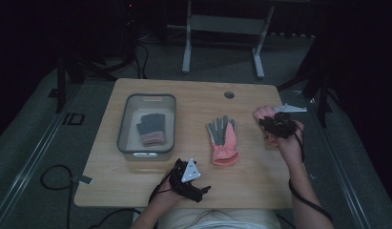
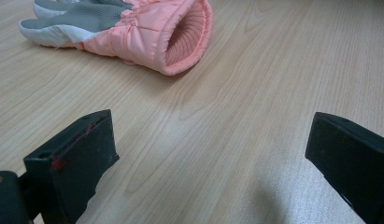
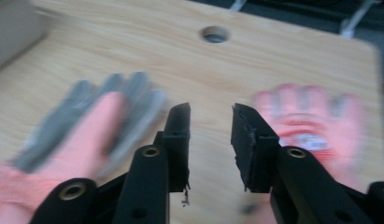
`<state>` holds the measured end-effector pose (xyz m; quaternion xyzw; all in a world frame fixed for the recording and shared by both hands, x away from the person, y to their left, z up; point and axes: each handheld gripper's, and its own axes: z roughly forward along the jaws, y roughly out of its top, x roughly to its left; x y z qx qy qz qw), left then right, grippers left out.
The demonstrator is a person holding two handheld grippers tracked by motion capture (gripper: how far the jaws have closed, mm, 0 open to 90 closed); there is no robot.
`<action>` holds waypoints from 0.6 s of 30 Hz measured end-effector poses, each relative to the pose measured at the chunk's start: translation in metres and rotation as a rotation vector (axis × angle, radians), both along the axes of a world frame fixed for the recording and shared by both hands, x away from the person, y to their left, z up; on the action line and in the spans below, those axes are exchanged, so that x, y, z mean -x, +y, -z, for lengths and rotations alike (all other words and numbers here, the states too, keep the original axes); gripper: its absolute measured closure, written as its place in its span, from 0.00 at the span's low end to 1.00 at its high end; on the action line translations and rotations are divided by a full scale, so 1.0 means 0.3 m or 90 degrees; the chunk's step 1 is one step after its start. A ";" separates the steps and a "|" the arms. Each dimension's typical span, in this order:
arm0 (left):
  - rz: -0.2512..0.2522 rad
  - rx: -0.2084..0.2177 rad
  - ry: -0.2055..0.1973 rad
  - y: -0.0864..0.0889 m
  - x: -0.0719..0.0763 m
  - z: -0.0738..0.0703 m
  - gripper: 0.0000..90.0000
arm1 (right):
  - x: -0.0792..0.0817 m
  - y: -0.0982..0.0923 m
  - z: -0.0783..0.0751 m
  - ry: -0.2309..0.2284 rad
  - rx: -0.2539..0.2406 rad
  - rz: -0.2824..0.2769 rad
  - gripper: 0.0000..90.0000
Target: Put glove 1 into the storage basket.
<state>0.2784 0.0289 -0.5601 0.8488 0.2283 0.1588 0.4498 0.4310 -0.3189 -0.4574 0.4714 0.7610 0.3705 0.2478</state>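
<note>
A grey-and-pink glove (image 1: 223, 139) lies palm up in the middle of the wooden table (image 1: 193, 100), its pink cuff (image 2: 180, 32) toward me. A second pink glove (image 1: 263, 113) lies flat near the right edge, seen blurred as the pink glove (image 3: 311, 126) in the right gripper view. My right gripper (image 1: 275, 125) hovers above the table between the two gloves; the right gripper (image 3: 210, 112) has its jaws partly apart with nothing between them. My left gripper (image 1: 192, 177) rests near the front edge. The left gripper (image 2: 208, 123) is wide open and empty, facing the cuff.
A grey plastic bin (image 1: 125, 125) stands at the table's left with another grey-and-pink glove (image 1: 150, 129) inside. A round cable hole (image 1: 229, 94) sits near the far edge. Table legs (image 1: 186, 47) stand on the floor beyond.
</note>
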 end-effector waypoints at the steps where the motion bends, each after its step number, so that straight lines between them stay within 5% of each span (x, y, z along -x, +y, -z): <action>1: 0.000 0.001 0.000 0.000 0.000 0.000 0.02 | -0.013 -0.035 -0.005 -0.003 0.007 0.007 0.74; 9: -0.001 -0.002 0.008 -0.003 -0.003 0.004 0.02 | -0.103 -0.163 -0.012 -0.009 0.059 0.026 0.68; 10: 0.000 -0.004 0.011 -0.003 -0.004 0.005 0.02 | -0.138 -0.189 0.001 0.003 0.043 0.019 0.67; 18: -0.001 -0.024 -0.004 -0.013 0.002 0.008 0.02 | -0.223 -0.221 0.085 0.042 0.070 0.035 0.63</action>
